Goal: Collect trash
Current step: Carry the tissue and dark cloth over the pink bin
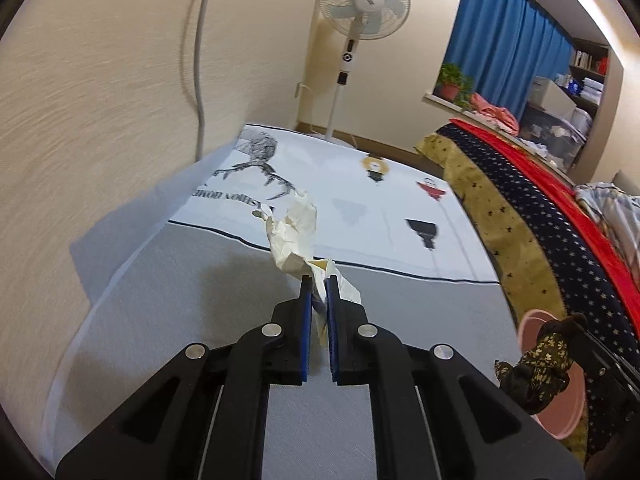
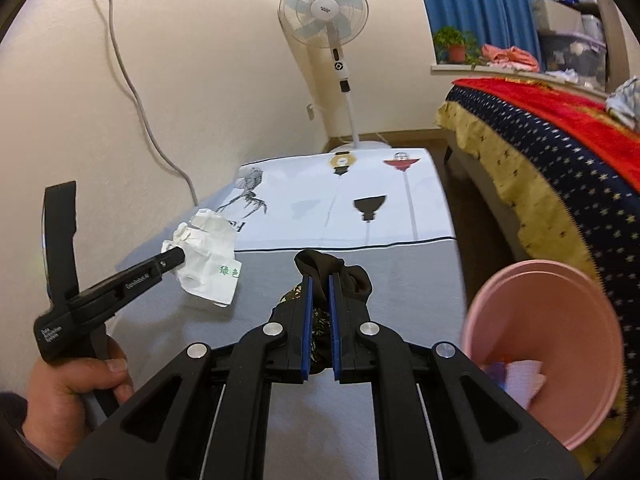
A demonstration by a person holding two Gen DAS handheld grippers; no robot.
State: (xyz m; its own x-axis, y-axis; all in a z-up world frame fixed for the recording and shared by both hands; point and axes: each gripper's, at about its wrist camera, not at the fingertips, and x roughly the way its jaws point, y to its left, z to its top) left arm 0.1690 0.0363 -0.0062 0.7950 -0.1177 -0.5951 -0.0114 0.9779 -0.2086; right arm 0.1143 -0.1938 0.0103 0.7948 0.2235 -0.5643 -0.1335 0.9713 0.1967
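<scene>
Both pieces of trash are lifted off the counter [image 2: 360,420]. The left hand-held gripper [image 1: 319,280] is clamped on crumpled white paper [image 1: 294,232]; the right hand-held gripper [image 2: 319,280] pinches a dark patterned scrap [image 2: 344,276]. The pink bin [image 2: 560,360] at near right already holds some paper; dropping both in remains.

The crumpled white paper wrapper [image 2: 206,258] carries two green characters, 绿色. The printed cloth [image 1: 360,200] on the worktop shows large dark serif lettering upside down, partly covered, ending in "HOME". The left claw [image 2: 172,260] has small white print on its body and handle, too small to read.
</scene>
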